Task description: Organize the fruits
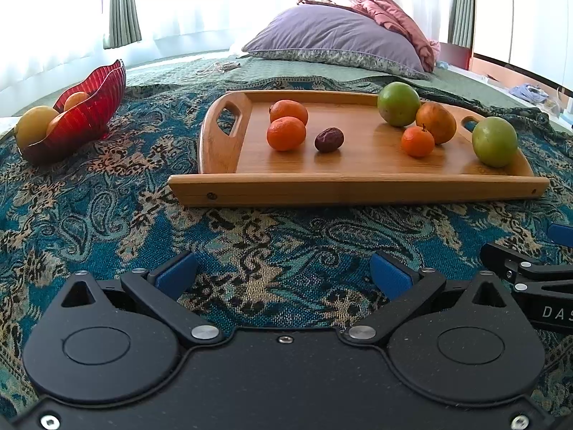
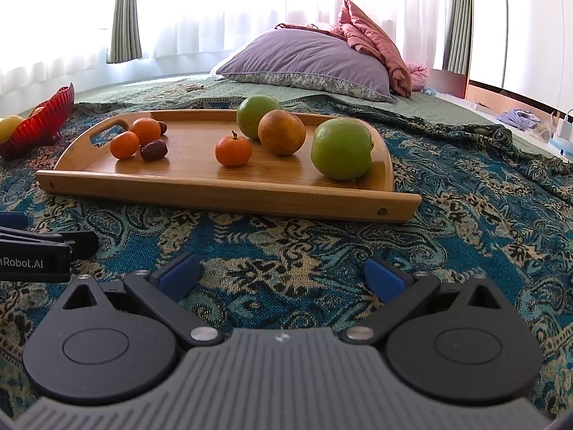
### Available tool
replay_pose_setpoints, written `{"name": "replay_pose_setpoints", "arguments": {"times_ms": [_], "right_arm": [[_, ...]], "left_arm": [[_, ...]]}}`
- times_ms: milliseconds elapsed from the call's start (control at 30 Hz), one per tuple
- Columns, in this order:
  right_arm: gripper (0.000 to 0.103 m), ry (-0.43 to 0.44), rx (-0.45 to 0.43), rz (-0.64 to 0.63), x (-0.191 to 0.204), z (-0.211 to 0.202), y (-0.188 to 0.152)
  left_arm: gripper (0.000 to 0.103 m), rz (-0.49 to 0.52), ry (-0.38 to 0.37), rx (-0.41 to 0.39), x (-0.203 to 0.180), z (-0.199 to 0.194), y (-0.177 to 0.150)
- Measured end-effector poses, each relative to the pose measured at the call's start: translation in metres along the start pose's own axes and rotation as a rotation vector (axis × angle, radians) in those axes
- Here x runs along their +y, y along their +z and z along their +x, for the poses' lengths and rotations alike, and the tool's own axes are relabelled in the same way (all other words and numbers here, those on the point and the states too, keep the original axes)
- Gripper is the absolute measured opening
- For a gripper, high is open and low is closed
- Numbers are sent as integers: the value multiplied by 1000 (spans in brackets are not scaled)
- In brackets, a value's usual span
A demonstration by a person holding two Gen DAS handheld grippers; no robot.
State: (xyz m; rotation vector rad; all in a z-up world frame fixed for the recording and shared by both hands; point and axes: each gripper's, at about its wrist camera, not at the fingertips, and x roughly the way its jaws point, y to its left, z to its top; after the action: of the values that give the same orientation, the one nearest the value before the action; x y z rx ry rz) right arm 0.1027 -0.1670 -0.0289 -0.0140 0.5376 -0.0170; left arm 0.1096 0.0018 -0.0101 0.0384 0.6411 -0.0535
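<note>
A wooden tray point(image 1: 358, 188) point(image 2: 222, 188) lies on the patterned blanket and carries loose fruit. At its left are two tangerines point(image 1: 286, 132) point(image 2: 124, 145) and a dark date point(image 1: 328, 139) point(image 2: 154, 150). At its right are a small tangerine point(image 1: 417, 141) point(image 2: 233, 150), a brownish orange point(image 1: 436, 122) point(image 2: 282, 132) and two green fruits point(image 1: 494, 141) point(image 2: 341, 148). A red bowl point(image 1: 86, 118) point(image 2: 39, 122) with yellow-orange fruit stands far left. My left gripper point(image 1: 283, 276) and right gripper point(image 2: 281, 277) are both open and empty, short of the tray's near edge.
A purple pillow point(image 1: 333, 39) point(image 2: 308, 59) and pink bedding point(image 1: 390, 10) lie behind the tray on a green bedspread point(image 1: 315, 71). Curtains and a bright window fill the back. The right gripper's body point(image 1: 530, 276) shows at the left wrist view's right edge.
</note>
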Motion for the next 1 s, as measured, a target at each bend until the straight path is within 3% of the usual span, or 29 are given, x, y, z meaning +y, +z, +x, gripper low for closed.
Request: {"name": "replay_pose_setpoints", "arguments": {"times_ms": [1000], "right_arm": [[103, -3, -8, 3, -1, -2, 0]], "left_arm": [[103, -2, -2, -4, 0, 0, 0]]}}
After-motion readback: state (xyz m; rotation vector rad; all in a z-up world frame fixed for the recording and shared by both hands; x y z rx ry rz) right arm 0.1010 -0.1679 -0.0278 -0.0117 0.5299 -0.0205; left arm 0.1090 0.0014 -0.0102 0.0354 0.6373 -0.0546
